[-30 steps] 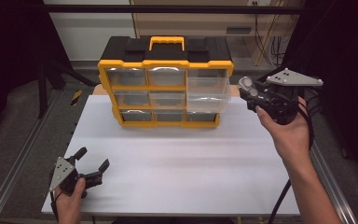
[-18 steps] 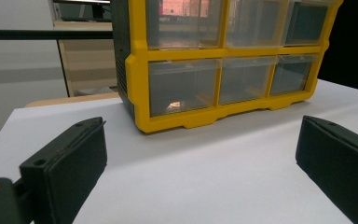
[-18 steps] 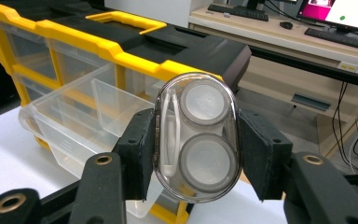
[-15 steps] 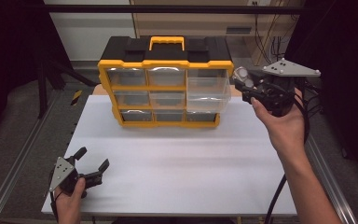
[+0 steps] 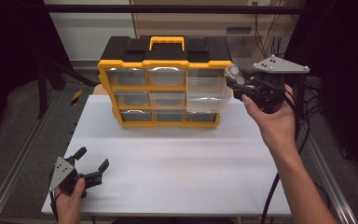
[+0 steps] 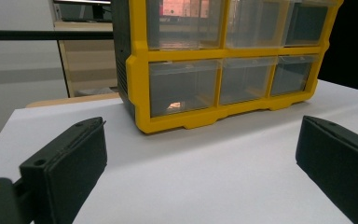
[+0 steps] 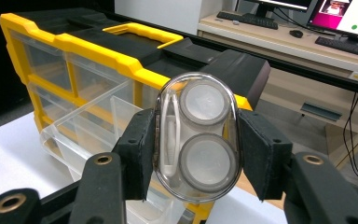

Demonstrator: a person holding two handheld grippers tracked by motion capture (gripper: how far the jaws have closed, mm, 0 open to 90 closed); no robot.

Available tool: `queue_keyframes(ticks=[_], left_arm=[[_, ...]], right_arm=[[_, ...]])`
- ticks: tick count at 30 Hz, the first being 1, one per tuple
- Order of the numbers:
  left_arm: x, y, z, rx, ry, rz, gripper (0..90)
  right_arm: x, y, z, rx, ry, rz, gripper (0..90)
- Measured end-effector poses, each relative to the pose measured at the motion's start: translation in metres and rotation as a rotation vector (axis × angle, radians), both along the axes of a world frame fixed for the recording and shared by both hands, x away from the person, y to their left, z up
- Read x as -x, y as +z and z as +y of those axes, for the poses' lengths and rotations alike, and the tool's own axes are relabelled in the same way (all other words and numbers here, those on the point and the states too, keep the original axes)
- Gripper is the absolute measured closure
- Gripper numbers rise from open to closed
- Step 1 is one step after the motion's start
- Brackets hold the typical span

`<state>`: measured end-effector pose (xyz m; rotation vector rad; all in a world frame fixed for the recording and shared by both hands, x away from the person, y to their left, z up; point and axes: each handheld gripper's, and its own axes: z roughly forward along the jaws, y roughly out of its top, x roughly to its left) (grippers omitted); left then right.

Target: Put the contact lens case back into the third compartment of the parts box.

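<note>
Clear case [image 7: 196,135] w/ two round discs inside sits pinched between the right gripper [image 5: 242,84] fingers, held upright up by the organizer's [image 5: 163,79] top right corner, right above the pulled-out clear drawer [image 5: 207,95]. Imo the step is dropping it into that drawer, so line it up over a compartment first, tilt it down, get low, then let go so it doesn't bounce off the divider. Left gripper [image 5: 86,165] fingers are spread wide w/ nothing in them, parked on the white bench [image 5: 177,154] near the front left corner. Could steady the organizer tbh.
</note>
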<state>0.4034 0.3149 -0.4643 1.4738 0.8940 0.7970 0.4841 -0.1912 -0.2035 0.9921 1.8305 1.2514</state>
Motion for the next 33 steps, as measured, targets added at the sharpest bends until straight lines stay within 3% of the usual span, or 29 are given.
queue_keyframes(ticks=[33], left_arm=[[0.0,0.0,0.001,0.002,0.0,-0.001,1.6]], right_arm=[[-0.008,0.001,0.022,0.005,0.035,0.007,49.1]])
